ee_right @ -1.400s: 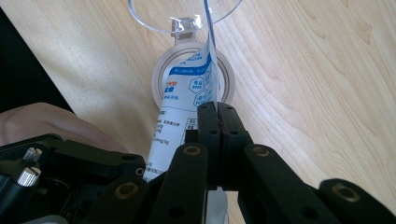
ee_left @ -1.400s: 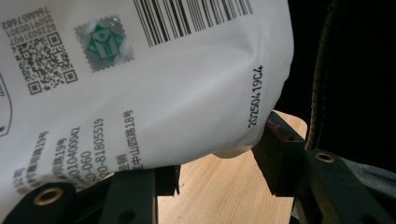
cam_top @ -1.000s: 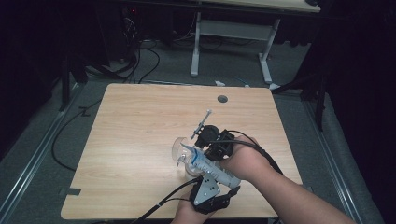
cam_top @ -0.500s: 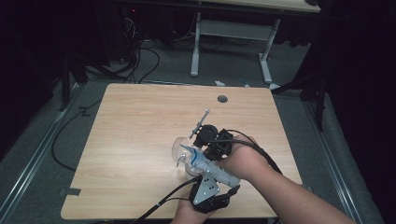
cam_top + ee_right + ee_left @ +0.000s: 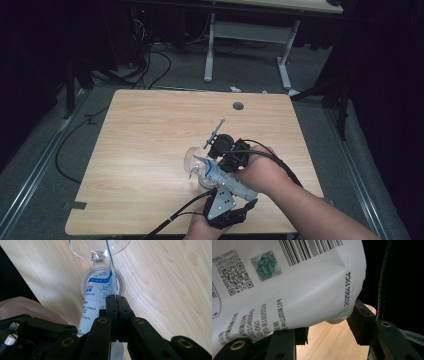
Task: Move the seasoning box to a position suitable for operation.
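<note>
A white pouch [image 5: 222, 177] with blue print leans over a small clear jar [image 5: 191, 159] on the wooden table [image 5: 150, 130]. My left gripper [image 5: 222, 189] comes in from the near edge and is shut on the pouch's bulging lower part [image 5: 287, 290], which bears a barcode and a printed date. My right gripper [image 5: 216, 160] is shut on the pouch's thin upper edge [image 5: 111, 280]. That edge hangs over the jar's round mouth [image 5: 86, 281], and the jar's clear hinged lid [image 5: 100, 247] stands open beyond it.
A thin metal rod [image 5: 214, 132] sticks up and away from the right gripper. A round cable hole [image 5: 238, 106] sits near the table's far edge. Cables trail off the near edge and across the floor, and another desk's legs [image 5: 210, 50] stand behind.
</note>
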A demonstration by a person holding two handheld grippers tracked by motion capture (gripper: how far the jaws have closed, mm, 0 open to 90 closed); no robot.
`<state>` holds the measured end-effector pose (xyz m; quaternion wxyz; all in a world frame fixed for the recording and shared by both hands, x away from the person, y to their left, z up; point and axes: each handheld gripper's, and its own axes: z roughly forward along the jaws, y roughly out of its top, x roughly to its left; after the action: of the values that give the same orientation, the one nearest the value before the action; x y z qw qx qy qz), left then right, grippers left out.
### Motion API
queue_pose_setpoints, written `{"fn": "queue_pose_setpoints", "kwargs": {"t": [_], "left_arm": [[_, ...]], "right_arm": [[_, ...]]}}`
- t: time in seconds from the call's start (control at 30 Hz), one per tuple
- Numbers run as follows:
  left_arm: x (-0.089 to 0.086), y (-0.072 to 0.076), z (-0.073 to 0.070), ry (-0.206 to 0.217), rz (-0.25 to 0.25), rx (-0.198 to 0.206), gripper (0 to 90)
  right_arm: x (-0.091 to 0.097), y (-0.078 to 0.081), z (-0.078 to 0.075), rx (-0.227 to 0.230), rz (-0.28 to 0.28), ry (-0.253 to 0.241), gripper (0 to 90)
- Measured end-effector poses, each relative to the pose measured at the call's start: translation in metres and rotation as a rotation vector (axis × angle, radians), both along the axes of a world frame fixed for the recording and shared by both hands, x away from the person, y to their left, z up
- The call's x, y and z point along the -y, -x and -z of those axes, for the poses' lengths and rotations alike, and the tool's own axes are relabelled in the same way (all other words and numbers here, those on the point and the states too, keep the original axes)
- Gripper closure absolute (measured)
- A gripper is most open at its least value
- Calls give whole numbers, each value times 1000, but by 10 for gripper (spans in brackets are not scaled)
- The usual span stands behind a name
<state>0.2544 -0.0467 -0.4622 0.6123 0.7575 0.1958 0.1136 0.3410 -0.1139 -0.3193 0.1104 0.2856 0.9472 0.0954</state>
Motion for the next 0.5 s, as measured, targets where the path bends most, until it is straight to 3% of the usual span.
{"fn": "queue_pose_setpoints", "kwargs": {"t": [0.5], "left_arm": [[0,0,-1,8,-1,-1,550]], "right_arm": [[-2,0,1,2,-6,6,900]]}}
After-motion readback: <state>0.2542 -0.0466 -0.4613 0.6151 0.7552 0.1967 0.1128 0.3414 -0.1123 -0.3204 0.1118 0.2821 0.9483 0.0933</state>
